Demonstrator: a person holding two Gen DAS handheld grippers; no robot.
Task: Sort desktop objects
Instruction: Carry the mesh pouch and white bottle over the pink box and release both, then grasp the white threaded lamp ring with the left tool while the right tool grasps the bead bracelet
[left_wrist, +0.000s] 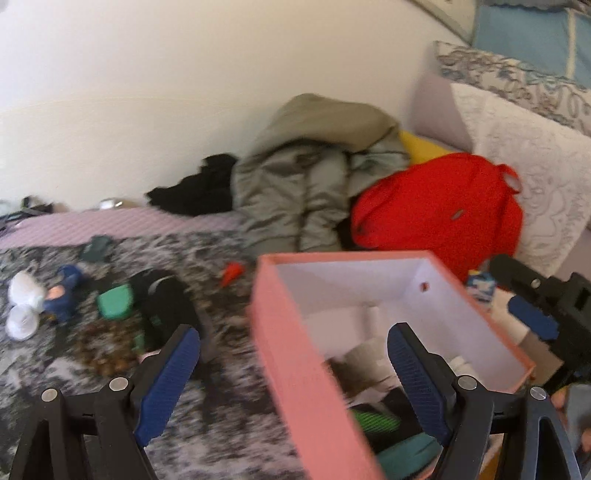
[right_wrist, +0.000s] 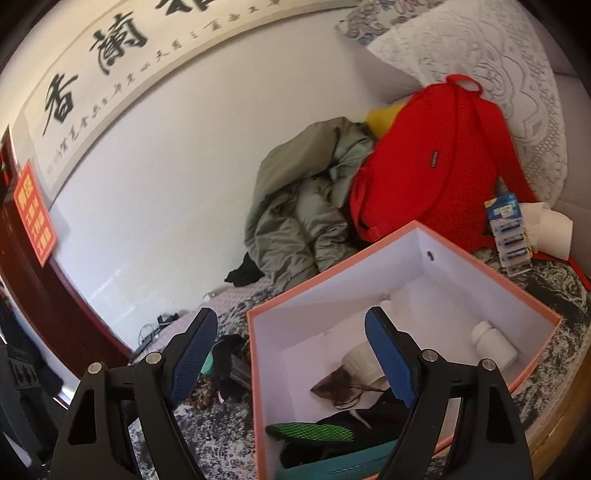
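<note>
Left wrist view: left gripper (left_wrist: 293, 354) with jaws wide apart and nothing between the blue pads (left_wrist: 173, 376), straddling the near left wall of the pink box (left_wrist: 295, 354). Box open-topped, white inside, resting on the grey patterned blanket (left_wrist: 207, 413) toward the right side of the bed. Inside, blurred: a white bottle (left_wrist: 463, 365), a pale rounded item, something green-meshed and something teal at the near end. Left of the box on the blanket, loose items: a green container (left_wrist: 115, 301), a black object (left_wrist: 166, 306), a small red piece (left_wrist: 232, 272), a blue figure (left_wrist: 64, 291), two white caps (left_wrist: 22, 310). Behind, against the wall, a grey-green jacket (left_wrist: 295, 192) and a red backpack (left_wrist: 436, 206) leaning on a white pillow (left_wrist: 528, 173). At the right edge, right gripper (left_wrist: 532, 310) beside the box's far right corner, one blue pad showing; spacing of its jaws cannot be told from here.

Right wrist view: right gripper (right_wrist: 291, 354) with jaws spread wide, holding nothing, hanging above the box's (right_wrist: 332, 295) left wall. In the box: white bottle (right_wrist: 493, 343) lying along the right wall, a green mesh paddle (right_wrist: 310, 430) near the front, a brown tangled item (right_wrist: 338, 386), a white rounded item (right_wrist: 360, 363), teal lid (right_wrist: 332, 467) at the near end. Beyond the box's far right corner, a battery pack (right_wrist: 509, 232) standing against the backpack (right_wrist: 428, 158), just beside a white tissue roll (right_wrist: 550, 232). Jacket (right_wrist: 299, 206) left of the backpack; calligraphy scroll (right_wrist: 147, 48) on the wall above.
</note>
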